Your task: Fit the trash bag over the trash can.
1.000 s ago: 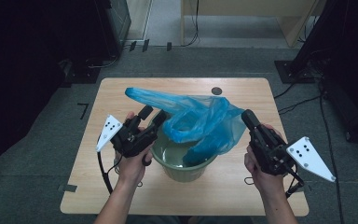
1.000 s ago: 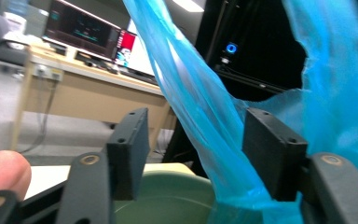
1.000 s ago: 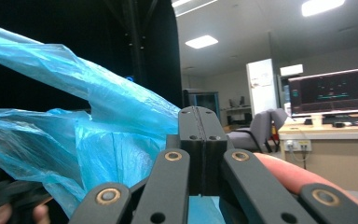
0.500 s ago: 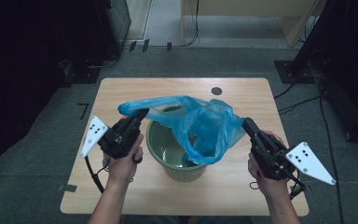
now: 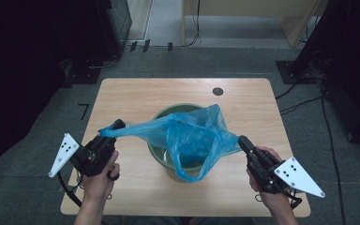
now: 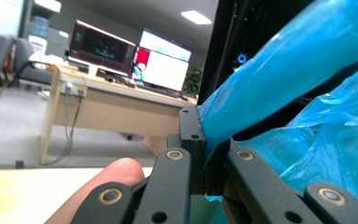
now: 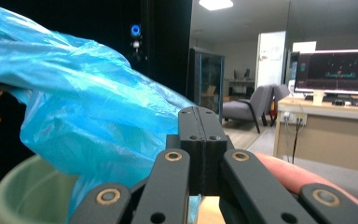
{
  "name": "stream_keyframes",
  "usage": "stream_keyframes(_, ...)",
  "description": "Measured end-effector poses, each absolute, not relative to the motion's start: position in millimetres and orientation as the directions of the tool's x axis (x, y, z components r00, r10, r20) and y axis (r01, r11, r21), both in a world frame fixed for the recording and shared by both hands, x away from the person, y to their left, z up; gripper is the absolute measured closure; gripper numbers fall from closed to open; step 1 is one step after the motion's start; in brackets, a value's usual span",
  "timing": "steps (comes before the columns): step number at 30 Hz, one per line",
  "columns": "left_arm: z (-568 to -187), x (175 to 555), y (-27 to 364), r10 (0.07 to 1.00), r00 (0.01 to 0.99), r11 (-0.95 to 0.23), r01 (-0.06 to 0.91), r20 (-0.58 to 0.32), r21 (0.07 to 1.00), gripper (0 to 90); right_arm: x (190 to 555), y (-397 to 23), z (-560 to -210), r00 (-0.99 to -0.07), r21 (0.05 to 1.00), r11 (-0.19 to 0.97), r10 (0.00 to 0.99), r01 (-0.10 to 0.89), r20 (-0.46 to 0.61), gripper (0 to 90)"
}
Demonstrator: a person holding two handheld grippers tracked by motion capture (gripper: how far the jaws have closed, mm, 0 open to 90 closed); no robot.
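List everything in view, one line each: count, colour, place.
plastic bag: one, blue, stretched over the bin between both grippers
bin: one, green, upright at the table's middle
table: one, light wood, on grey carpet
round hole: one, dark, in the table's far right part
desk with monitors: one, wooden, background of the left gripper view
office chair: one, grey, background of the right gripper view
left gripper: black, jaws shut on the bag's left end
right gripper: black, jaws shut on the bag's right end
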State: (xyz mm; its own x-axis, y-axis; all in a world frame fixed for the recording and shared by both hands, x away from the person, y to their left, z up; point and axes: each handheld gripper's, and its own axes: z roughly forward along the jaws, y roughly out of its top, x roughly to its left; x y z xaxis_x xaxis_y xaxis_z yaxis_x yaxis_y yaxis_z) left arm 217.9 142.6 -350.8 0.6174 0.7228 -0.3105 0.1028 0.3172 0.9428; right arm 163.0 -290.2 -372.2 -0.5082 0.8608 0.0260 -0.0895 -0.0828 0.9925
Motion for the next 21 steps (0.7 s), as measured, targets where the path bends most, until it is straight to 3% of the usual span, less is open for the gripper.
stream_keyframes(7, -369.9, 214.7, 151.3, 0.674, 0.644, 0.310, 0.197, -0.361, 0.930, 89.4, 151.9, -293.8, -393.3, -0.528, 0.998, -0.041, 0.849, -0.040, 0.014, 90.0)
stream_keyframes(21, -409.1, 223.7, 158.0, 0.734, 0.558, 0.283, 0.268, -0.387, 0.921, 88.8, 159.7, -286.8, -434.6, -0.520, 0.994, 0.081, 0.853, 0.068, -0.034, 90.0)
